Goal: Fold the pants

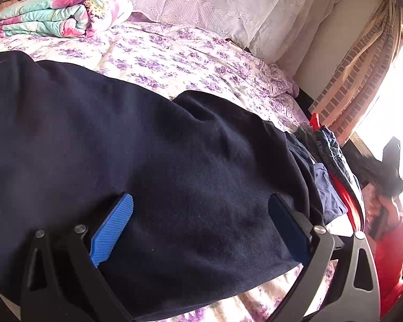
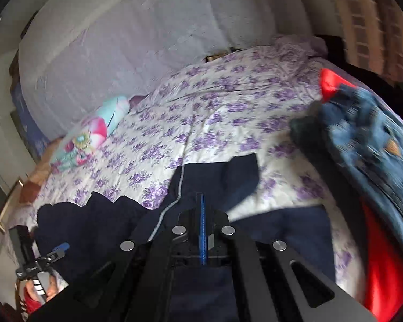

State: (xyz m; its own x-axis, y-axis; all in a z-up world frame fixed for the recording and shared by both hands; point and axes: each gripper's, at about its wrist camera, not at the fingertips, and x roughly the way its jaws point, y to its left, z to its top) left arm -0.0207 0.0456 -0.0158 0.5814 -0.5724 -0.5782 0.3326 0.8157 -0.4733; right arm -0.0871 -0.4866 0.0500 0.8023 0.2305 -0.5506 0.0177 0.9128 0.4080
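— Left gripper [image 1: 201,222] hangs spread wide over the navy pants [image 1: 121,139], gripping nothing. Why?
— Likely pinning them. Right gripper [image 2: 202,204], pads together, stands at the pants' far edge; bedspread [image 2: 228,112] beyond.

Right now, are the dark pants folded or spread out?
Partly folded: the dark pants lie on the bed, one part doubled over.

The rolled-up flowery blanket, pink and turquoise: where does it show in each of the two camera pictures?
Left wrist view: the rolled blanket lies at the top left, on the far side of the bed.
Right wrist view: the blanket sits at middle left, tilted.
Shared landmark: the purple-flowered bedspread beneath it, with the dark navy pants nearer the cameras.
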